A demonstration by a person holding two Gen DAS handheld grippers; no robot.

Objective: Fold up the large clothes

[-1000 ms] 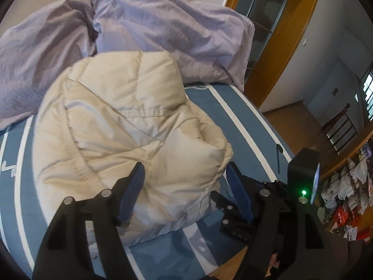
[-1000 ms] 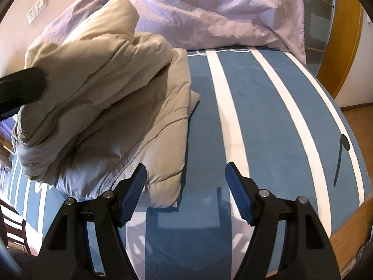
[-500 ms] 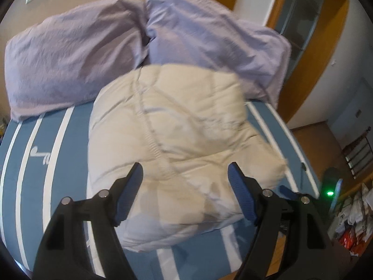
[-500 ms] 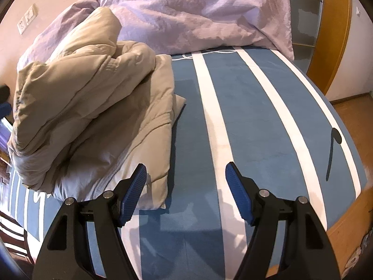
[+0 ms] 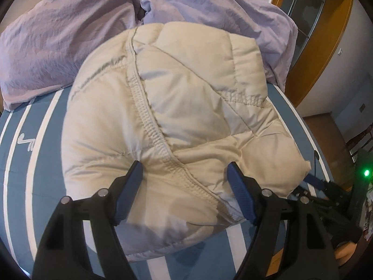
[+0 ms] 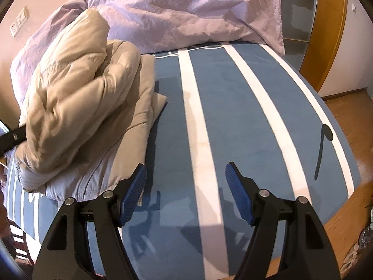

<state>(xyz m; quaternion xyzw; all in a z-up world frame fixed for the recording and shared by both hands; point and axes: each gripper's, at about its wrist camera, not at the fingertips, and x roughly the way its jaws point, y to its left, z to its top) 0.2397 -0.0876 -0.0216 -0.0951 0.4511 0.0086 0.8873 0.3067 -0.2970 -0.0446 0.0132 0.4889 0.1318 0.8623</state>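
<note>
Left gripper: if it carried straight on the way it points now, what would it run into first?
Most likely the beige puffer jacket. The left gripper has its jaws open, and the folded bundle fills the space between and ahead of them, lying on the striped blue bedcover. Depth is hard to judge, so contact may be near already.

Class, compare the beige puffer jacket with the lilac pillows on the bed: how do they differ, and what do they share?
The beige puffer jacket is quilted with stitched seams; the lilac pillows are plain, crinkled cloth. The jacket lies folded in a stack of layers on the striped bedcover; the pillows sit side by side at the bed's head. Both are soft and puffy.
</note>
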